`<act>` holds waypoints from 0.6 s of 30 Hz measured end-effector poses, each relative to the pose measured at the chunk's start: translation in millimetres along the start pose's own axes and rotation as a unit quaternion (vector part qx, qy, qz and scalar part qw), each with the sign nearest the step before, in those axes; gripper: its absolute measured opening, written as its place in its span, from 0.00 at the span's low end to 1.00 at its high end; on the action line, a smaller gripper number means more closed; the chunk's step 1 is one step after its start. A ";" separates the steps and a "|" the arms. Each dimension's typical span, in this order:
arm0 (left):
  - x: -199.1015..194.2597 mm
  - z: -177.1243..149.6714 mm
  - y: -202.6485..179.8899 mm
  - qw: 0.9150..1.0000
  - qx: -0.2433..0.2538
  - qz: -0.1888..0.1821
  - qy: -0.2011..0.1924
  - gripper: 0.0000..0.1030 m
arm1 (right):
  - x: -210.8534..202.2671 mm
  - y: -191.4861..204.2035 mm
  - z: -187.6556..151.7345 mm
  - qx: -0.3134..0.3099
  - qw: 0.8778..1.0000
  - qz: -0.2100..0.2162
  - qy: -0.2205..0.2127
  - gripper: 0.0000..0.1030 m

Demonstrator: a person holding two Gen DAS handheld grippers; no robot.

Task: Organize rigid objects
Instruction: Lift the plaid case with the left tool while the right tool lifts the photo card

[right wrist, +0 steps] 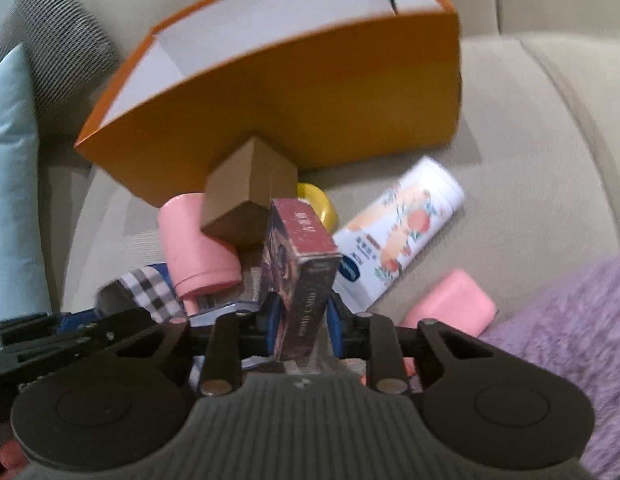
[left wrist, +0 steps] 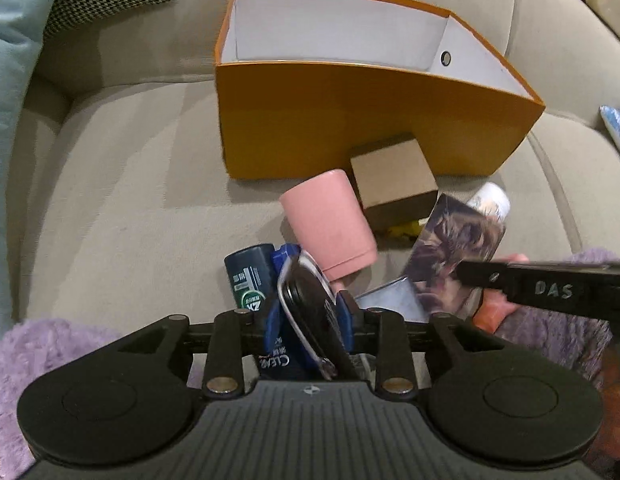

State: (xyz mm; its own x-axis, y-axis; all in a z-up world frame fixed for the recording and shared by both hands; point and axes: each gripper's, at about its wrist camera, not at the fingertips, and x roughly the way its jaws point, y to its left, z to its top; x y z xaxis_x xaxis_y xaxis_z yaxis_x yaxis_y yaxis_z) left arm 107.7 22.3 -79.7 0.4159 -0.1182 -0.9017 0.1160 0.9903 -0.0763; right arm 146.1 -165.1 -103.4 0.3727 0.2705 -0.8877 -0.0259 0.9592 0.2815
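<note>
Nearest in the left view, the left tongs (left wrist: 310,320) stand narrow around a flat black case (left wrist: 310,304) that lies edge-up between the blue pads, its long axis running along the fingers; whether the pads press it I cannot tell. Just beside it on the left is a dark bottle (left wrist: 250,280).

In the right view, the right tongs (right wrist: 302,316) hold a card box (right wrist: 306,280) by its thin faces, the box upright and its long axis pointing forward out of the jaws.

Past both lies the pile on the sofa (left wrist: 130,200): a pink cup (left wrist: 329,224) on its side, a brown cube (left wrist: 393,184) touching the bin's front wall, a yellow roll (right wrist: 315,202), a white tube (right wrist: 401,224) and a pink bar (right wrist: 453,304) to the right.

Farthest is the orange bin (left wrist: 369,120), open-topped, straight ahead and above the pile. The card box is the thing likely to go in next; the bin's mouth lies forward and up from the right tongs, so the box must clear the near wall.
</note>
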 end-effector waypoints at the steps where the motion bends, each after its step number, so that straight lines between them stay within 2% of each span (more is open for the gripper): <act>1: -1.9 -1.5 0.3 1.000 0.000 0.000 0.001 0.34 | -3.5 4.3 0.0 -0.017 1.000 -0.007 -0.005 0.23; 4: -2.7 -6.5 1.3 1.000 -0.005 -0.006 0.013 0.36 | -7.8 14.2 -0.1 -0.061 0.998 -0.020 0.001 0.22; 6: 0.4 -9.7 0.5 1.000 -0.009 -0.009 0.028 0.38 | -4.5 15.7 -1.3 -0.065 0.998 -0.019 0.017 0.22; 9: 2.4 -17.4 2.9 0.999 -0.027 -0.009 0.041 0.52 | 2.0 10.4 -12.4 -0.063 0.997 -0.014 0.037 0.22; 12: 7.7 -23.9 6.5 0.997 -0.045 -0.023 0.054 0.52 | 5.4 10.4 -18.1 -0.059 0.997 -0.008 0.047 0.23; 16: 14.5 -28.8 7.8 0.994 -0.074 -0.059 0.048 0.39 | 9.0 8.3 -21.8 -0.052 0.997 0.004 0.056 0.25; 18: 14.1 -29.3 4.0 0.995 -0.073 -0.056 0.035 0.32 | 4.8 8.8 -22.3 -0.054 0.997 0.002 0.055 0.25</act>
State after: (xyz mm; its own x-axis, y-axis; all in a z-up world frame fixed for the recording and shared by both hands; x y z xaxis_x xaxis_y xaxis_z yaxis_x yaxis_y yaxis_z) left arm 87.6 26.7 -105.2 0.3427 -0.2276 -0.9115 0.0241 0.9720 -0.2337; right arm 127.0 -153.5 -113.3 0.2684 0.2769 -0.9226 -0.1297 0.9595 0.2502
